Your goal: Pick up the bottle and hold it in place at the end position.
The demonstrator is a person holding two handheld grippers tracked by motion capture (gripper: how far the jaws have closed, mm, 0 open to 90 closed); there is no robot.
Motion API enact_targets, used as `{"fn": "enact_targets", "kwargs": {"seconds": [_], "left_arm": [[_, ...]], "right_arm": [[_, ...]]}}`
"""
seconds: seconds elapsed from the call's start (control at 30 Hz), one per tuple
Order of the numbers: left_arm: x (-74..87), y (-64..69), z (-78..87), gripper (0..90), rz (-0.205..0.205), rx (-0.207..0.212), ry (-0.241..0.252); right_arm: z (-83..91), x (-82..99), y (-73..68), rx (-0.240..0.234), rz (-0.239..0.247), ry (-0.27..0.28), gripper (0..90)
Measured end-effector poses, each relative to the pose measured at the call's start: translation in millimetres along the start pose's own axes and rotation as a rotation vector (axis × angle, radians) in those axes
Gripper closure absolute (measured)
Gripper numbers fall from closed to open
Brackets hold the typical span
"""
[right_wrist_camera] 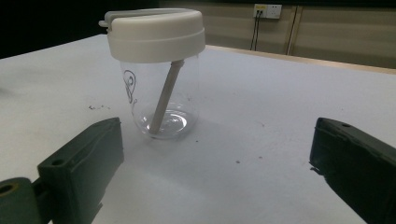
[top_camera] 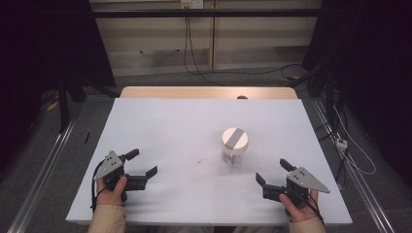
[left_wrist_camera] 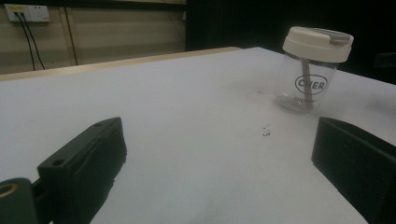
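Observation:
A clear glass cup [top_camera: 234, 145] with a cream lid and a straw inside stands upright near the middle of the white table [top_camera: 170, 126]. In the left gripper view the cup [left_wrist_camera: 312, 77] is far off to the right, with black lettering on its side. The right gripper view has the cup [right_wrist_camera: 159, 74] close ahead, left of centre. My left gripper [top_camera: 144, 163] rests open at the table's near left, nothing between its jaws. My right gripper [top_camera: 273, 171] is open at the near right, a short way from the cup and not touching it.
Small dark specks [top_camera: 200, 159] lie on the table left of the cup. A wooden strip [top_camera: 209, 92] edges the far side. Beyond it are a wall with sockets [top_camera: 190, 4] and hanging cables. Dark curtains flank both sides.

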State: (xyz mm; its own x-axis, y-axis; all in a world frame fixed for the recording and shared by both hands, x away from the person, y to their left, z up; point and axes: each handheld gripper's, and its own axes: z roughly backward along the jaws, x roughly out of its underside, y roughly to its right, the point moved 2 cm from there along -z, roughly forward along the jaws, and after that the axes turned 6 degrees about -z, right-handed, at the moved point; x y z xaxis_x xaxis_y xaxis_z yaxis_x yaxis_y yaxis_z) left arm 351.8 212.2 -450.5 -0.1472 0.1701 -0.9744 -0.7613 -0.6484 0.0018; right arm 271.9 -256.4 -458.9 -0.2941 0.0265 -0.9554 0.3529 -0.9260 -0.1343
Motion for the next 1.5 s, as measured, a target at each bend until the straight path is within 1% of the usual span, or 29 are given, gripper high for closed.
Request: {"fn": "enact_targets", "kwargs": {"seconds": [0.1,0.13,0.23,0.3,0.33,0.43,0.53,0.63,0.73,0.77,0.8,0.87,0.9,0.97,1.0,1.03,1.1,1.13,1.17,1.2,1.27,1.33,1.4,1.5], "left_arm": [[0.3,0.1,1.5,2.7,0.001,0.0,-0.006],[0.2,0.2,2.2,2.7,0.007,-0.006,-0.003],[0.1,-0.4,2.7,2.7,0.005,-0.006,0.001],[-0.1,0.0,1.9,2.7,0.007,-0.002,-0.002],[-0.4,0.4,0.3,2.7,0.005,0.007,-0.001],[-0.9,1.0,-0.7,2.7,0.0,0.01,-0.004],[-0.9,1.2,-1.0,2.8,0.003,0.006,-0.003],[-1.2,2.5,-0.6,2.8,0.001,0.011,-0.007],[-2.1,3.4,0.3,2.8,-0.005,0.007,-0.004],[-2.4,3.6,0.6,2.8,-0.007,0.012,-0.002],[-2.6,3.9,0.9,2.8,-0.01,0.011,-0.004],[-2.8,3.9,0.8,2.8,-0.01,0.017,-0.004],[-2.9,4.2,0.7,2.8,-0.01,0.017,-0.005],[-3.1,3.7,0.9,2.7,-0.013,0.016,-0.005],[-3.1,3.6,0.7,2.8,-0.008,0.016,0.003],[-3.2,3.7,0.3,2.8,-0.009,0.018,0.005],[-3.6,4.0,-0.2,2.8,-0.018,0.017,-0.004],[-3.8,4.2,-0.3,2.8,-0.016,0.016,-0.002],[-3.8,4.4,-0.3,2.8,-0.015,0.018,-0.001],[-3.7,4.8,-0.2,2.8,-0.014,0.017,-0.002],[-3.4,5.3,0.2,2.8,-0.017,0.023,-0.006],[-3.8,5.4,0.8,2.7,-0.02,0.025,-0.001],[-4.2,5.5,1.4,2.7,-0.021,0.023,-0.002],[-4.0,4.7,1.9,2.8,-0.026,0.023,-0.004]], "right_arm": [[-1.5,-0.7,0.2,0.0,-0.002,0.003,2.7],[-2.9,-1.2,-0.1,0.0,-0.006,0.0,2.7],[-4.9,-2.8,-1.7,-0.008,0.0,-0.001,2.8],[-6.3,-4.5,-3.2,-0.008,0.01,0.002,2.8],[-7.4,-5.4,-4.0,-0.013,0.006,0.004,2.9],[-11.6,-8.6,-5.6,-0.02,0.017,0.002,2.9],[-16.6,-10.0,-6.6,-0.032,0.018,-0.013,3.1],[-20.9,-10.9,-8.6,-0.05,0.0,-0.019,3.2],[-24.4,-12.3,-9.8,-0.051,-0.004,-0.022,3.2],[-28.0,-14.7,-11.4,-0.059,0.0,-0.026,3.3],[-29.9,-16.1,-11.6,-0.057,0.012,-0.028,3.3],[-31.8,-17.4,-11.8,-0.058,0.017,-0.029,3.3],[-35.9,-19.1,-12.3,-0.076,0.007,-0.034,3.3],[-37.9,-19.8,-12.8,-0.084,0.008,-0.037,3.5],[-40.4,-20.4,-13.8,-0.09,0.011,-0.037,3.7],[-45.8,-21.7,-15.3,-0.101,0.03,-0.047,3.7],[-48.5,-22.5,-16.1,-0.109,0.032,-0.048,3.9],[-53.4,-23.7,-18.9,-0.13,0.028,-0.056,4.0],[-56.0,-24.2,-20.6,-0.135,0.033,-0.058,4.2],[-56.0,-24.2,-20.6,-0.135,0.033,-0.058,4.2],[-60.6,-24.6,-22.4,-0.14,0.049,-0.069,4.8],[-64.8,-24.7,-23.8,-0.148,0.047,-0.08,5.1],[-70.1,-25.7,-26.1,-0.146,0.053,-0.087,5.7],[-72.5,-26.3,-26.7,-0.143,0.053,-0.088,6.4]]}}
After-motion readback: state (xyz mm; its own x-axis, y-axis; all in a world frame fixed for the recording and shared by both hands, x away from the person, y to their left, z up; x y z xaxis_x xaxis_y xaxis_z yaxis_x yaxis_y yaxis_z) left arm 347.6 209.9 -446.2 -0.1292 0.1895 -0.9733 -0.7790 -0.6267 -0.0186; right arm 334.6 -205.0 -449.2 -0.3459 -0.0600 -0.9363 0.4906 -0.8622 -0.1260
